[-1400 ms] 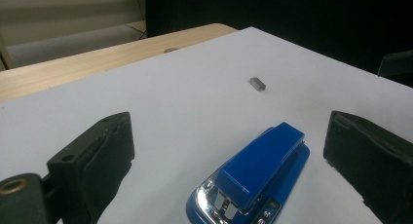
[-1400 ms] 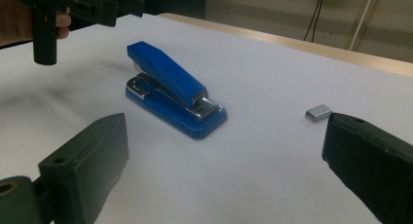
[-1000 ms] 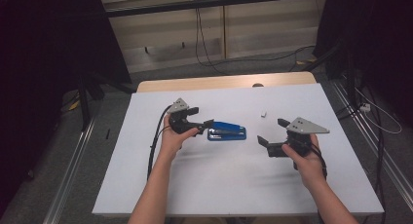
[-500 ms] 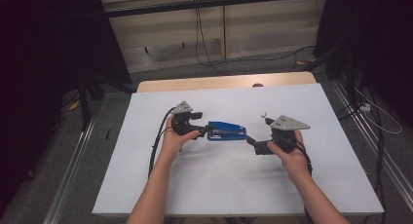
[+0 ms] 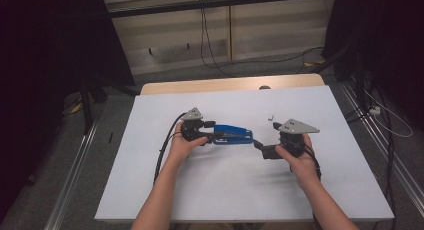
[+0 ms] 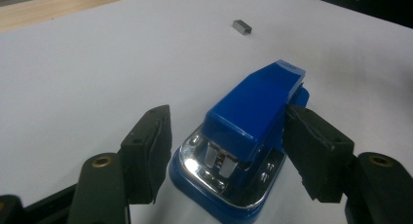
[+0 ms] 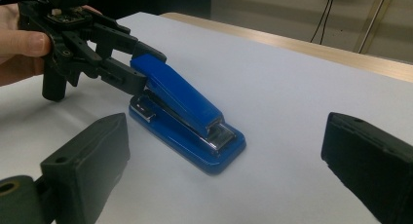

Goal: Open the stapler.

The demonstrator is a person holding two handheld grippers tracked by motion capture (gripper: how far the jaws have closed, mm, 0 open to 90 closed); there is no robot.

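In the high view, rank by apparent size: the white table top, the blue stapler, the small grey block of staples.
1. White table top, by far the largest.
2. Blue stapler, lying mid-table.
3. Small grey block of staples, a mere speck beyond the stapler.

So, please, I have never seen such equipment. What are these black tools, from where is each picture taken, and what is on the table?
A person holds a hand-held gripper with two black jaws in each hand. The high view looks down on the white table. Each gripper view rides on its own gripper. A blue stapler lies on the table, with a small strip of staples beyond it. The left gripper has just been closing around the stapler's rear; one jaw touches it, the other is apart. The right gripper is open, facing the stapler's front.
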